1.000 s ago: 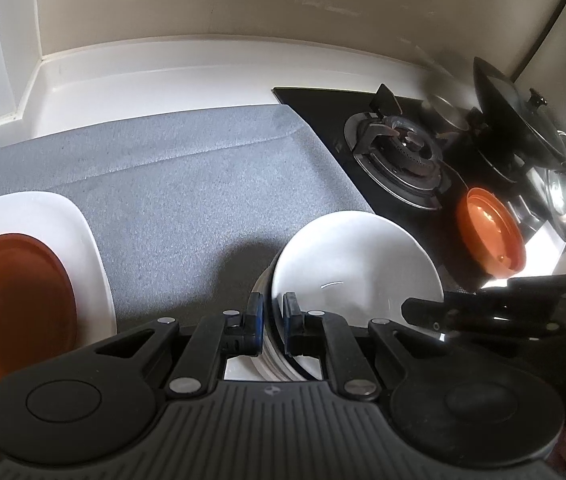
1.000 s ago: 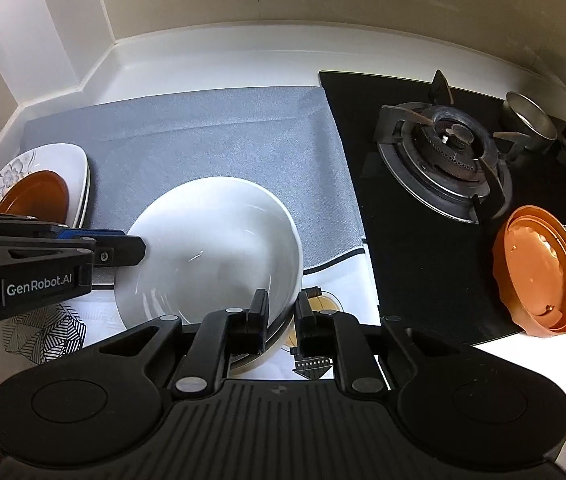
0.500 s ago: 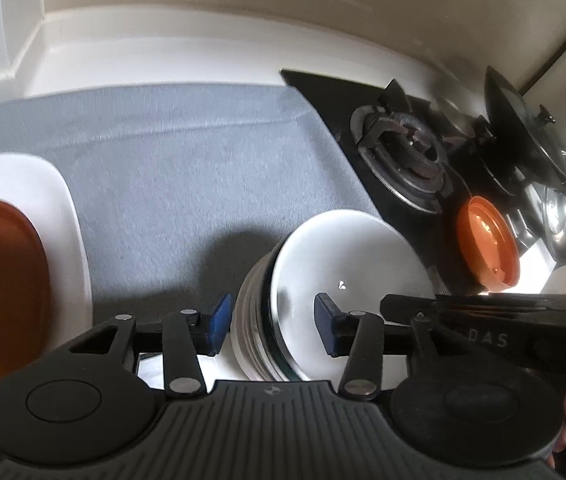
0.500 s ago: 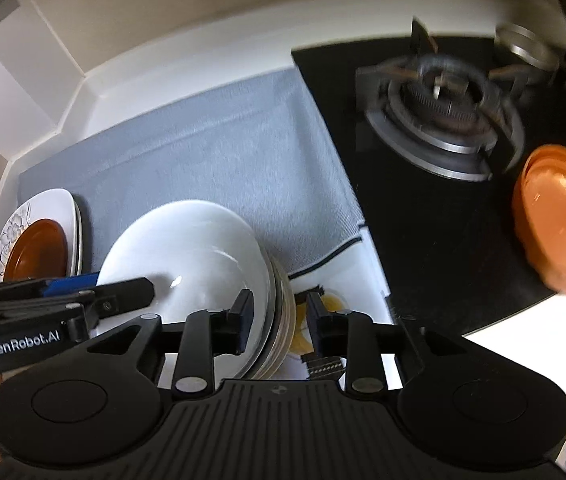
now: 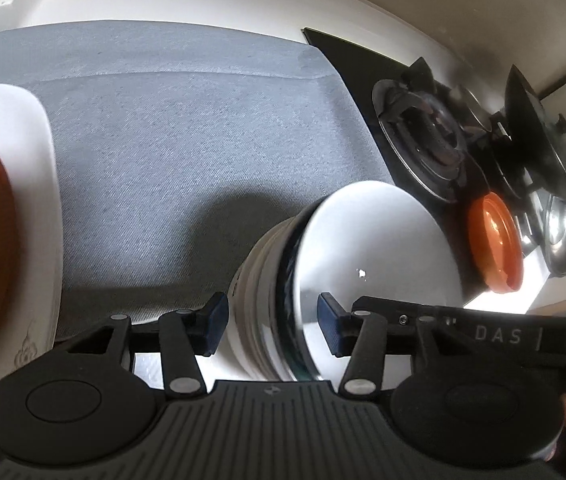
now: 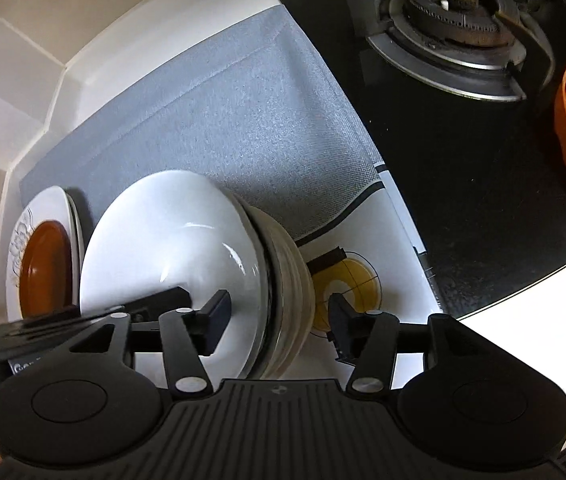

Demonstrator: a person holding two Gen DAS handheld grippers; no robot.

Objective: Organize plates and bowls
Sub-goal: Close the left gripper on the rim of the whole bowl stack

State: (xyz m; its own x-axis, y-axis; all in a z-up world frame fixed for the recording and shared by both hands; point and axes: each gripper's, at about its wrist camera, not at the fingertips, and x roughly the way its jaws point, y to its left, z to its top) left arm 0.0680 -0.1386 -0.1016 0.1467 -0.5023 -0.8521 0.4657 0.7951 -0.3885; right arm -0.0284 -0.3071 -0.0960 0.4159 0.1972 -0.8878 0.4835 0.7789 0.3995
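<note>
We see both claws spread apart, left claw and right claw, straddling the stack of bowls on the tabletop, gripping nothing.

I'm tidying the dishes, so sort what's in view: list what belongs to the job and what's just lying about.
Job:
- white bowl stack
- white plates with brown dish
- orange bowl
- left tongs, right tongs, both open around the stack

Lying about:
- gas burner
- grey mat
- black lid

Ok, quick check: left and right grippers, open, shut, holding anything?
Left gripper: open, fingers either side of the stack of bowls, not gripping.
Right gripper: open, straddling the same stack's rim, holding nothing.
</note>
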